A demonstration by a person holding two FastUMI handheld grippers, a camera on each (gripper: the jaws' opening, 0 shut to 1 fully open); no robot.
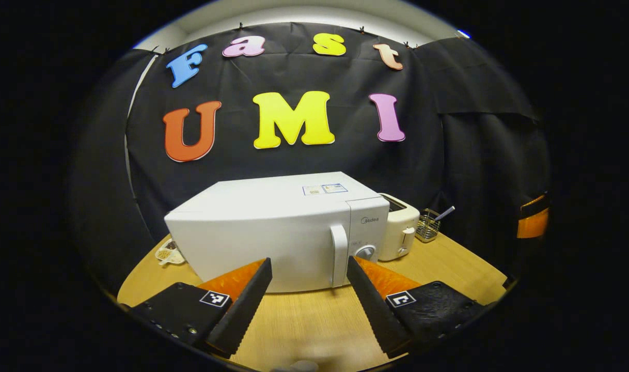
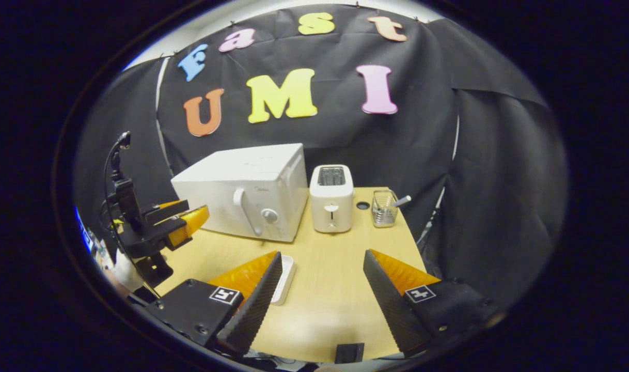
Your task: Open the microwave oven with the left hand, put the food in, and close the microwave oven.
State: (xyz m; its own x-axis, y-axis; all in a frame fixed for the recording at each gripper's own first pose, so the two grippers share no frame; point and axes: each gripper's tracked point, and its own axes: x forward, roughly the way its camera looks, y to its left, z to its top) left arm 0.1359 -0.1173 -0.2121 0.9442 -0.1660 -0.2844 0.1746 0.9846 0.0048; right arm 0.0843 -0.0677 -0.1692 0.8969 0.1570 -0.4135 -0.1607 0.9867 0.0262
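The left tool (image 1: pixel 308 268) is held level above the wooden surface (image 1: pixel 314 325), pointing straight at the front of the white microwave oven (image 1: pixel 273 232); its two fingers are spread wide with nothing between them, and their tips frame the lower part of the door, near it but not touching. The door is closed, and its upright handle (image 1: pixel 339 253) stands just left of the dial (image 1: pixel 366 252). In the right gripper view the left tool (image 2: pixel 183 222) hangs at the left side of the surface, in front of the oven's door. The right tool (image 2: pixel 322 263) hovers farther back, over the near part of the surface, also spread wide and empty. A white tray (image 2: pixel 284 279) lies flat on the surface beside its left finger, partly hidden behind it; I cannot tell what is in it. A white toaster (image 2: pixel 331 199) stands just right of the oven, and a wire holder (image 2: pixel 384 209) near the surface's far right edge. Bare wood lies between the tools and the appliances.
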